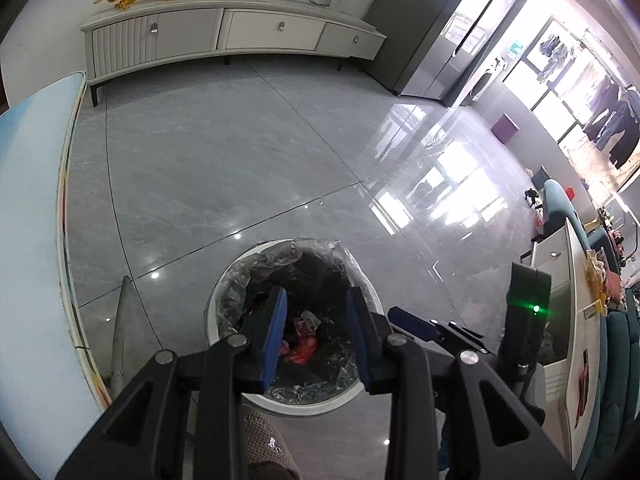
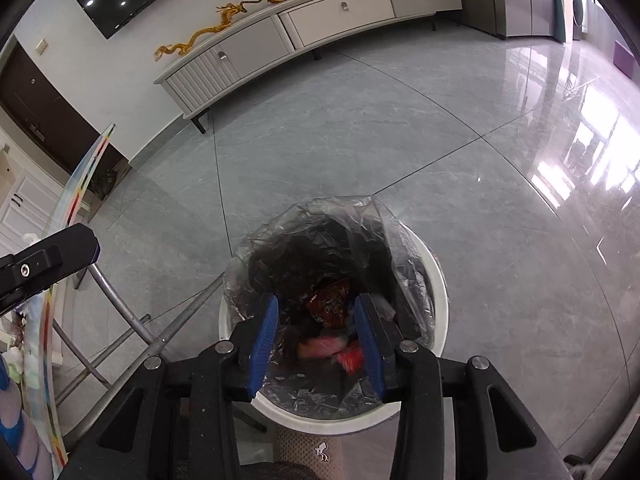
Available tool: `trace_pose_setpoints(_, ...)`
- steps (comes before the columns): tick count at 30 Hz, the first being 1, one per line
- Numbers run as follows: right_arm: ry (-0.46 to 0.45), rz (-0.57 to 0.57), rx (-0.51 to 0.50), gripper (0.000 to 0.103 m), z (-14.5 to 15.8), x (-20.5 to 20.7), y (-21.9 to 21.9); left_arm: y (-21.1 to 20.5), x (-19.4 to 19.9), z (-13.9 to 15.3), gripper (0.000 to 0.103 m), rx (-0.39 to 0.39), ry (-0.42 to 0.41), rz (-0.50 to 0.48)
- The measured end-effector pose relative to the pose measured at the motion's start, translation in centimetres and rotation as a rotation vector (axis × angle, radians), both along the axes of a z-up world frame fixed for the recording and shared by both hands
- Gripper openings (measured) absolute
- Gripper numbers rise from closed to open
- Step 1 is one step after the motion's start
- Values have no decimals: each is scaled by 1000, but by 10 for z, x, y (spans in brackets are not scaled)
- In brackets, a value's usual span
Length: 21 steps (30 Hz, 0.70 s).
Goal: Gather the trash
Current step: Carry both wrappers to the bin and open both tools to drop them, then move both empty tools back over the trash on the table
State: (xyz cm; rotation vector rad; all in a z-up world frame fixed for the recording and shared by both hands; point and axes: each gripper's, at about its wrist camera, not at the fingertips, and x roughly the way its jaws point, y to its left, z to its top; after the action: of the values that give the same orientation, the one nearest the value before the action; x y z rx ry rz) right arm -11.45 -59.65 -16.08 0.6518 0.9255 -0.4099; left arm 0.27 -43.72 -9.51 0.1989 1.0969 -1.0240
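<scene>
Both of my tools hang over the lined bin (image 1: 362,272) — left hand-held gripper (image 1: 316,336) and right hand-held gripper (image 2: 316,344) narrowly parted, apparently empty, so wrappers (image 2: 330,304) fall inside.

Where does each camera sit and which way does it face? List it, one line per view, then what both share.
Left wrist: on the left gripper, angled down into the lined trash bin; its blue-padded fingers show, the right gripper beside.
Right wrist: on the right gripper, angled down into the same bin; its fingers and a corner of the left gripper show.
Shared: bin, grey tiled floor, white TV cabinet.
</scene>
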Motion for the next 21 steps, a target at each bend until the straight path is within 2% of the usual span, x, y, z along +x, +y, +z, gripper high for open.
trace_pose_setpoints(3,-2,-12,7,42,1,-3,-4,1,-2,1,37,3,-1,6)
trace_pose_setpoints(14,-42,-8,-25,43,26,-8,11,34,-7,16,38,-11,-58,79)
trace_pose_setpoints(21,-65,19,-55,44,45,-5,30,66,-9,24,38,-30,-63,130)
